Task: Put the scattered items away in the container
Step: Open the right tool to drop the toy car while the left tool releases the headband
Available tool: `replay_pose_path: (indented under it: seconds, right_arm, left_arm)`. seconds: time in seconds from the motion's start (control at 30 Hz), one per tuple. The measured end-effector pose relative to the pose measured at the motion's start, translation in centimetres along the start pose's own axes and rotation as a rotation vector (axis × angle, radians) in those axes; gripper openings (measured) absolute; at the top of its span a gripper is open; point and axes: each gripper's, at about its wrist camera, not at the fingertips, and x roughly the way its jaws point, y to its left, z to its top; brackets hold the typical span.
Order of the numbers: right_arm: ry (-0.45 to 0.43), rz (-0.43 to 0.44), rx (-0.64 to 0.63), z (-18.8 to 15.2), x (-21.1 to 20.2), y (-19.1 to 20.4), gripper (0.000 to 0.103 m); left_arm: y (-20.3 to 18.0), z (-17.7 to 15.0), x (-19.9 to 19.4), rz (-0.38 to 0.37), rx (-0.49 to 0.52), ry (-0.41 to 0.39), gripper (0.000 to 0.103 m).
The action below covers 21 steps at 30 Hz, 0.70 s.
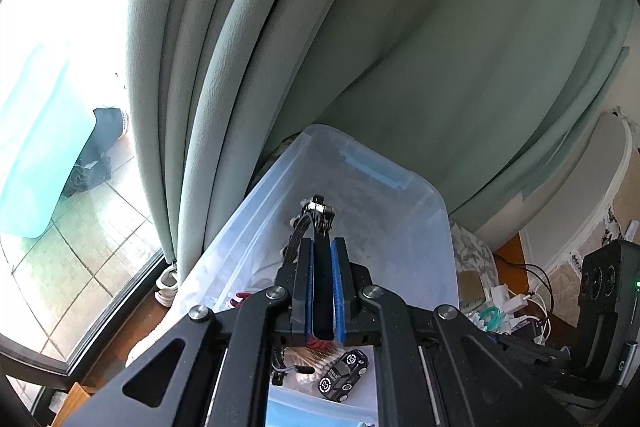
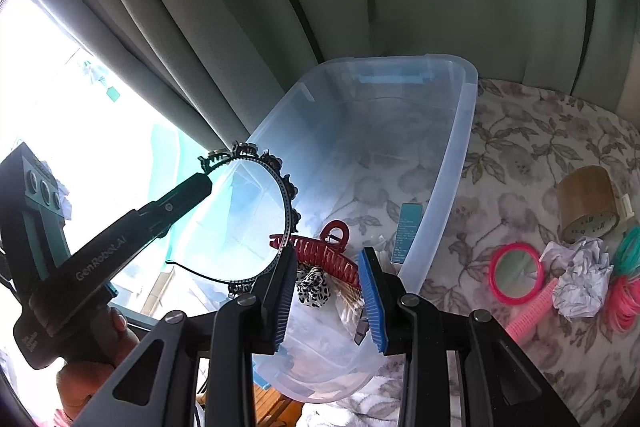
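Dangling black headband [image 2: 286, 195] — thin, bead-studded

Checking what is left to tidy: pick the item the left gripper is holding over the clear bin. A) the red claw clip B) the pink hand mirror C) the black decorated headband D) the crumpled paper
C: the left gripper is shut on the black headband, held above the clear bin; the red claw clip already lies inside, while the pink mirror and crumpled paper sit on the floral cloth.

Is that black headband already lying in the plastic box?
No. The headband hangs above the clear box, pinched in the left gripper.
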Motion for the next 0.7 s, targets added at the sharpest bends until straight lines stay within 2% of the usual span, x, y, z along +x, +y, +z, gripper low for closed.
replay_pose_path:
  seconds: [0.43,0.7]
  right_arm:
    - [-0.001,0.004,0.006,-0.1,-0.5,0.1,0.035]
    - [-0.009,0.014,0.014,-0.5,-1.0,-0.1,0.035]
  left_arm:
    - [-0.1,0.6,2.4,0.002,0.006,0.006,0.008]
    - [-0.1,0.6,0.6,0.017,0.012,-0.003,0.008]
